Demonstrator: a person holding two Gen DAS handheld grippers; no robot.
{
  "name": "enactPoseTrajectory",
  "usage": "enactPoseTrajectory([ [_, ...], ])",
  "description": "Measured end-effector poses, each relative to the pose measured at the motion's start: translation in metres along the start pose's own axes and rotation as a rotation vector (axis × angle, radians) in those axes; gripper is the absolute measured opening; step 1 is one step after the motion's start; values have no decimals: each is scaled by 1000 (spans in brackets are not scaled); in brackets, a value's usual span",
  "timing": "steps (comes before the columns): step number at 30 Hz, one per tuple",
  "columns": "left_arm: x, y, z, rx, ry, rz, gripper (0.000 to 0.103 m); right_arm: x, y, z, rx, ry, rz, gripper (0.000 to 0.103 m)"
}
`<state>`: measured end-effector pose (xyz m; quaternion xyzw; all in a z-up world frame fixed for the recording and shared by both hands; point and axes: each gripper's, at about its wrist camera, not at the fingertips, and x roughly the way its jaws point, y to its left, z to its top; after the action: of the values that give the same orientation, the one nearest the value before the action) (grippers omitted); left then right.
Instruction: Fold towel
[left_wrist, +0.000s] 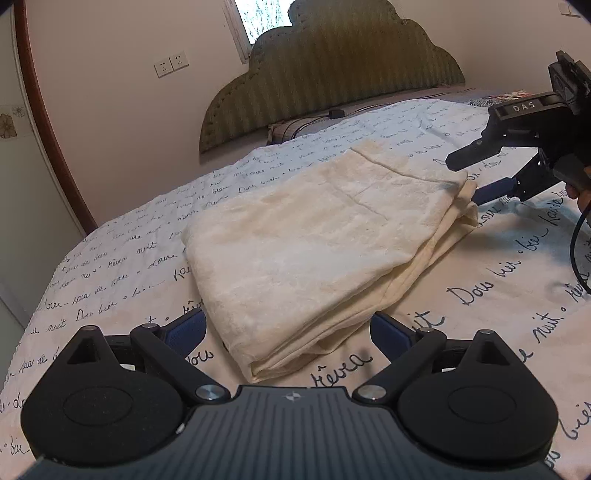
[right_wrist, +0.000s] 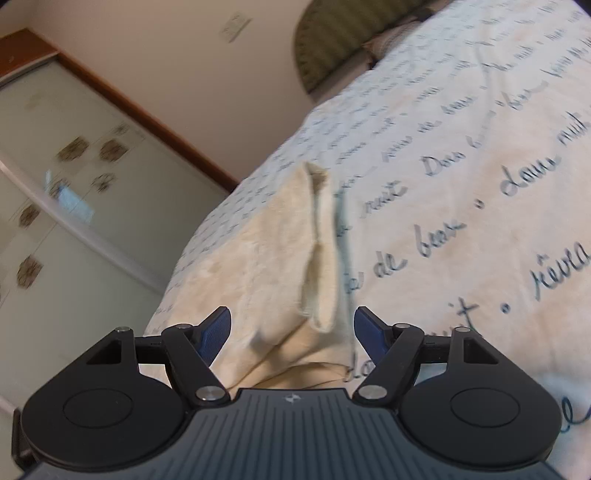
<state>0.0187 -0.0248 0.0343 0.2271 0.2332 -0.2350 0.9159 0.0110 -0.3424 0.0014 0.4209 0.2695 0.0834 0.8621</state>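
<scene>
In the centre of the left wrist frame, the folded cream towel (left_wrist: 314, 236) is laid on the bed (left_wrist: 480, 295). The left gripper (left_wrist: 288, 328) and right gripper (right_wrist: 291, 328) are held wide open; nothing is gripped by the jaws.

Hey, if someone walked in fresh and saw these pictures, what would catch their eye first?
Probably the cream towel, folded into a thick stack in the middle of the bedspread covered in looping handwriting. Next, the open left gripper at its near corner and the right gripper, open at the far corner.
</scene>
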Motion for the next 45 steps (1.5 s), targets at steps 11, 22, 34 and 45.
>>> enactPoseTrajectory([
  [11, -9, -5, 9, -40, -51, 38, 98, 34, 10, -2, -22, 22, 55, 73],
  [22, 0, -53, 27, 9, -80, 108, 101, 35, 36, 19, 163, -48, 382, 18],
  [34, 19, 13, 0, -200, 11, 424, 103, 38, 30, 20, 223, -55, 424, 19],
  [45, 3, 34, -28, -271, 124, 326, 103, 26, 17, -3, 124, -75, 241, 19],
])
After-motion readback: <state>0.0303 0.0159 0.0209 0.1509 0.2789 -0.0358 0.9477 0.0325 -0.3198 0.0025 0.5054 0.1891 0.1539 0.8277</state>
